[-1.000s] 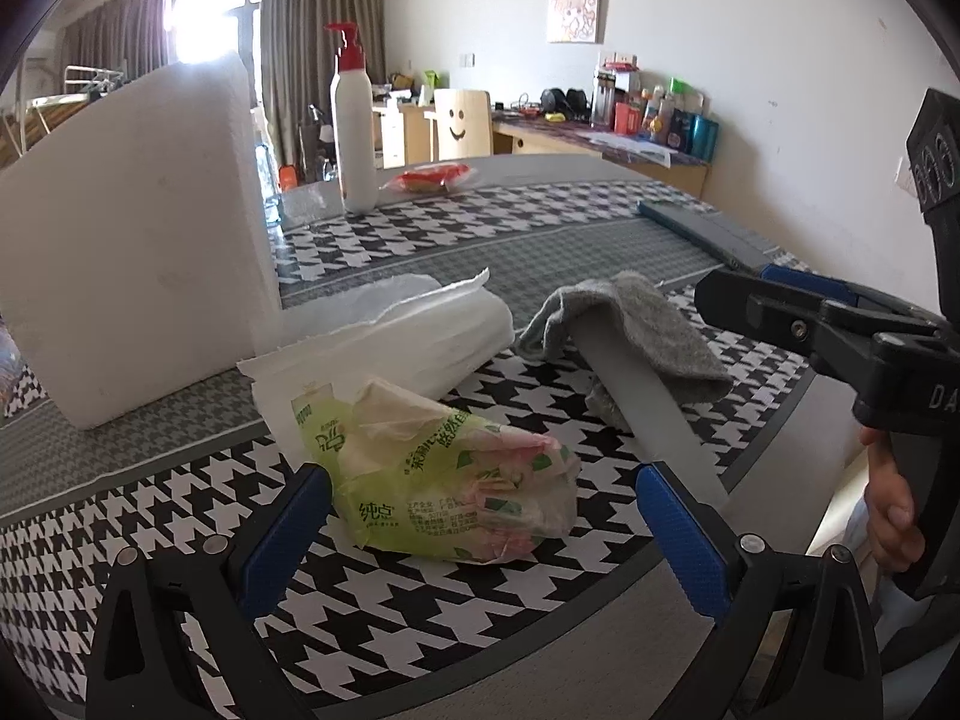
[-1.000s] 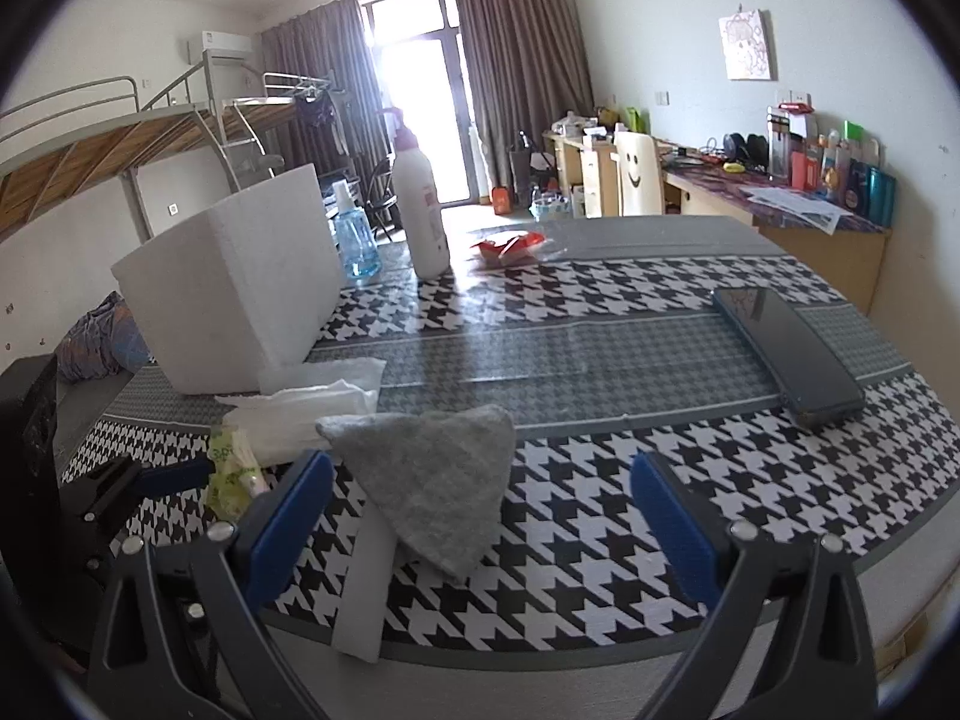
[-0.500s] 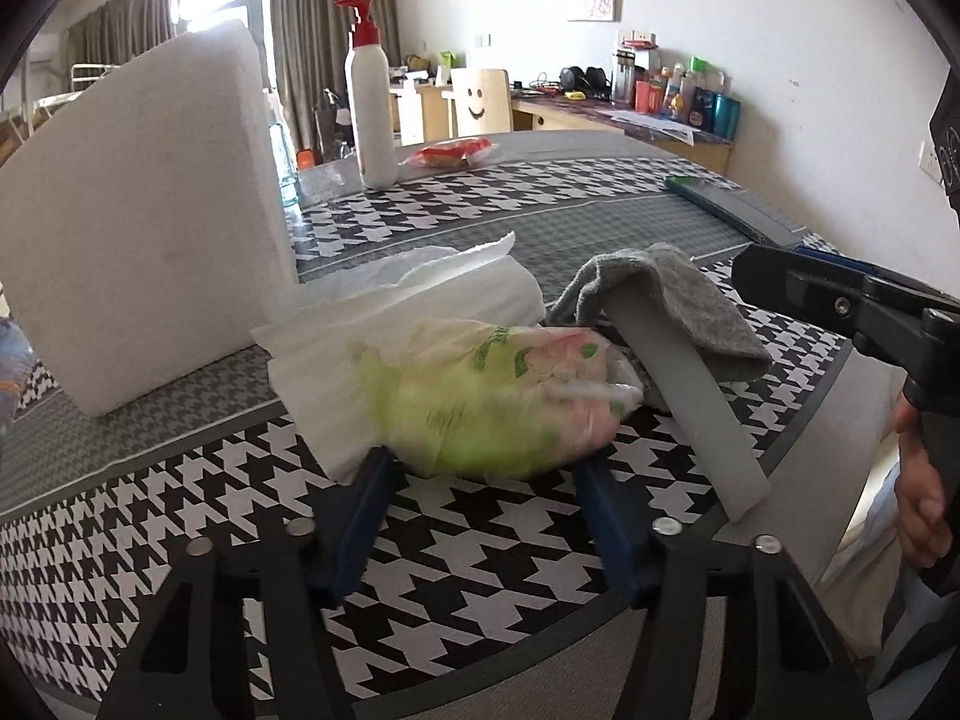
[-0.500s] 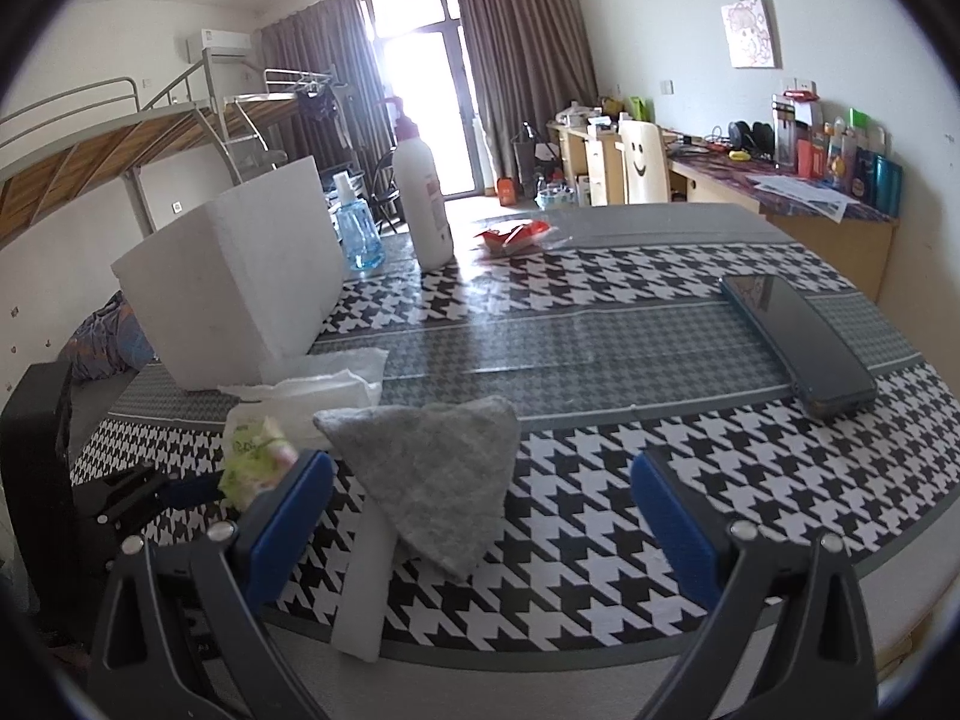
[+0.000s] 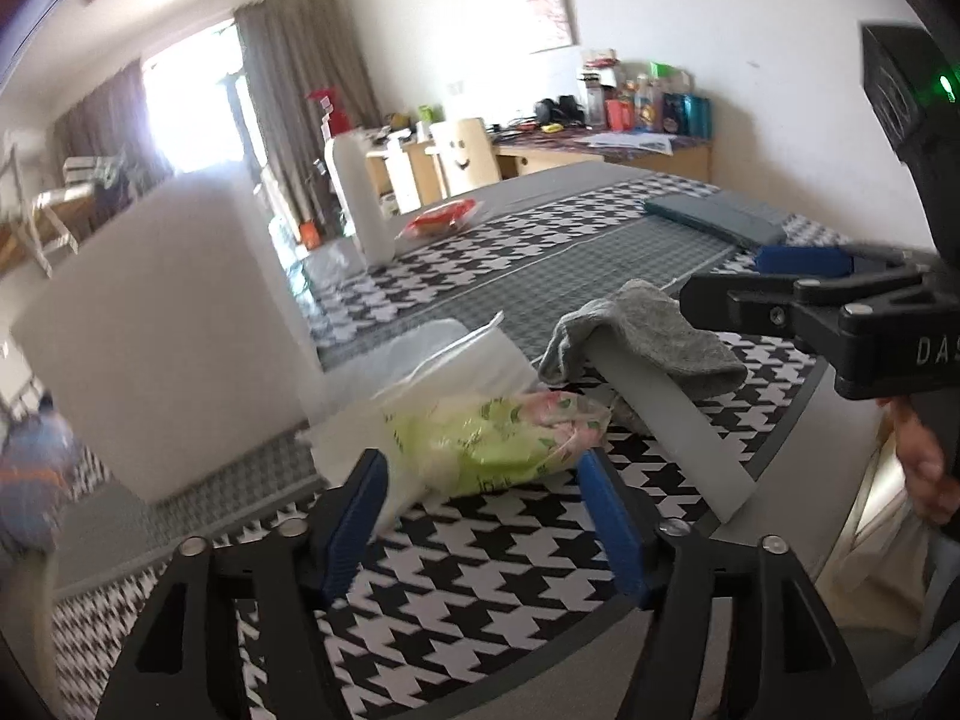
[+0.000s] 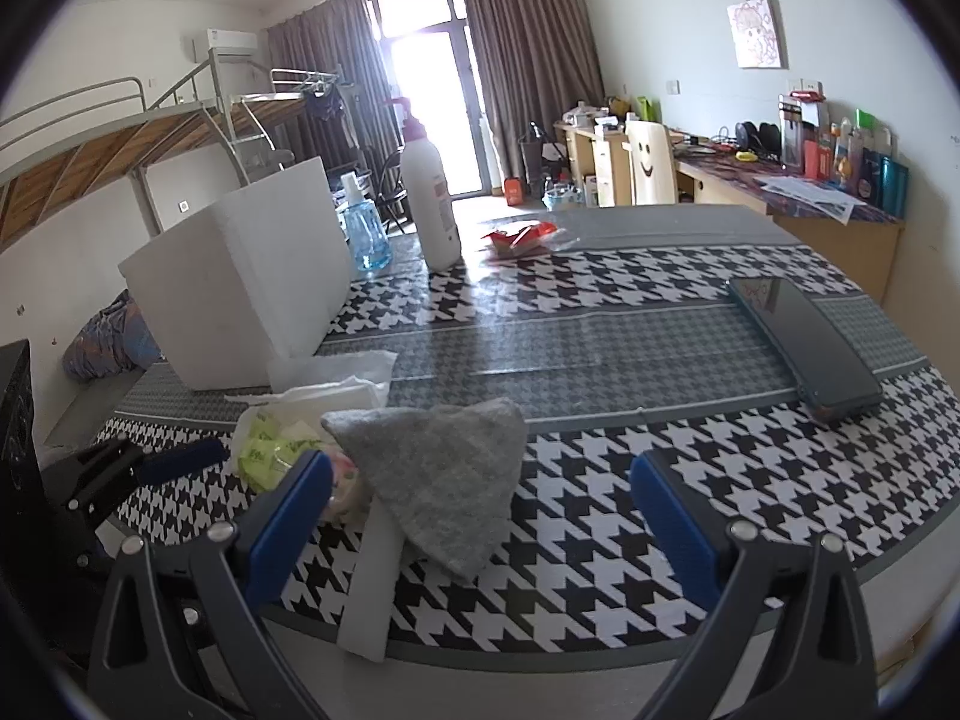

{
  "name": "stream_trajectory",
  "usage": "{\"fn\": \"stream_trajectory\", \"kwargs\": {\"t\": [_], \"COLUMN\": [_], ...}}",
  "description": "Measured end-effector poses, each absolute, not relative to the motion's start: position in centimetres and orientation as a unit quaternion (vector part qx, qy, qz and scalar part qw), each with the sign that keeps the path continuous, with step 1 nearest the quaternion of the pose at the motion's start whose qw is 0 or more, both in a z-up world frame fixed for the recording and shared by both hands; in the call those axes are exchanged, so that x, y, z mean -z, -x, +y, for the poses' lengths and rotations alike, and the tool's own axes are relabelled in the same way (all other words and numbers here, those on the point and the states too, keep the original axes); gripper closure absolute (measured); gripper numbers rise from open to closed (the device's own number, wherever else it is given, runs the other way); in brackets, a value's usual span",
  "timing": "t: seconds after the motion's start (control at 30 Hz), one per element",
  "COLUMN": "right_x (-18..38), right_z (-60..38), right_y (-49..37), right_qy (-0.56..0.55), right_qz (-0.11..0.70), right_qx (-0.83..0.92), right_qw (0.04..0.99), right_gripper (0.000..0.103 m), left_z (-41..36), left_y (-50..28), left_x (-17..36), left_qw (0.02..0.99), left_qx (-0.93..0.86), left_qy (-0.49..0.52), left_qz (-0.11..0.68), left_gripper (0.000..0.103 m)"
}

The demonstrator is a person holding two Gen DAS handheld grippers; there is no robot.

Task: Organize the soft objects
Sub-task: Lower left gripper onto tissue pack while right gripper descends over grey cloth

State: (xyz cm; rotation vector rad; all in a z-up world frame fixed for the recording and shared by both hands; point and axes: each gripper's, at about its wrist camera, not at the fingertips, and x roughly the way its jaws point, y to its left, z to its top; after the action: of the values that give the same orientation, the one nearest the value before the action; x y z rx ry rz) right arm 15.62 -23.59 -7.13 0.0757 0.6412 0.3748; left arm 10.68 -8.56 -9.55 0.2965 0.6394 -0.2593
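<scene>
A green and pink tissue packet (image 5: 498,441) sits between the fingers of my left gripper (image 5: 480,474), which is shut on it and holds it a little above the checked table (image 5: 480,576). The packet also shows in the right wrist view (image 6: 270,450). A grey sock (image 6: 438,462) lies draped over a grey strip (image 6: 372,576) near the table's front edge. White tissues in clear wrap (image 5: 456,360) lie behind the packet. My right gripper (image 6: 480,510) is open and empty, hovering just in front of the sock.
A big white foam box (image 6: 240,294) stands at the left. A white pump bottle (image 6: 429,198), a blue spray bottle (image 6: 363,234) and a red wrapper (image 6: 522,237) stand at the back. A dark flat case (image 6: 798,354) lies at the right.
My left gripper moved in around the tissue packet, closed on it and lifted it, tilting the view. The right gripper has barely moved.
</scene>
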Motion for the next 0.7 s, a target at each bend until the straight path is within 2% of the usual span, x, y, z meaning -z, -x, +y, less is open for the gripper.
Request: {"fn": "stream_trajectory", "kwargs": {"t": [0.23, 0.53, 0.57, 0.63, 0.7], "right_x": [7.0, 7.3, 7.3, 7.5, 7.6], "right_z": [-24.0, -24.6, -24.6, -24.7, -24.8], "right_y": [-15.6, -15.8, -15.8, -15.9, -16.0], "right_qy": [-0.044, -0.059, -0.060, -0.062, -0.065], "right_qz": [0.312, 0.317, 0.317, 0.320, 0.322], "right_qx": [-0.189, -0.194, -0.195, -0.194, -0.193], "right_qw": [0.930, 0.927, 0.926, 0.925, 0.925], "right_gripper": [0.002, 0.002, 0.002, 0.002, 0.002], "left_z": [-10.2, -10.6, -10.6, -10.7, -10.5], "left_y": [-12.0, -14.0, -14.1, -14.3, -14.5], "left_x": [9.9, 10.7, 10.7, 10.7, 10.7], "left_qw": [0.914, 0.898, 0.897, 0.898, 0.900], "left_qx": [0.153, 0.183, 0.184, 0.181, 0.178], "left_qy": [-0.205, -0.201, -0.198, -0.196, -0.192], "left_qz": [0.315, 0.345, 0.349, 0.349, 0.347], "left_gripper": [0.031, 0.031, 0.032, 0.045, 0.050]}}
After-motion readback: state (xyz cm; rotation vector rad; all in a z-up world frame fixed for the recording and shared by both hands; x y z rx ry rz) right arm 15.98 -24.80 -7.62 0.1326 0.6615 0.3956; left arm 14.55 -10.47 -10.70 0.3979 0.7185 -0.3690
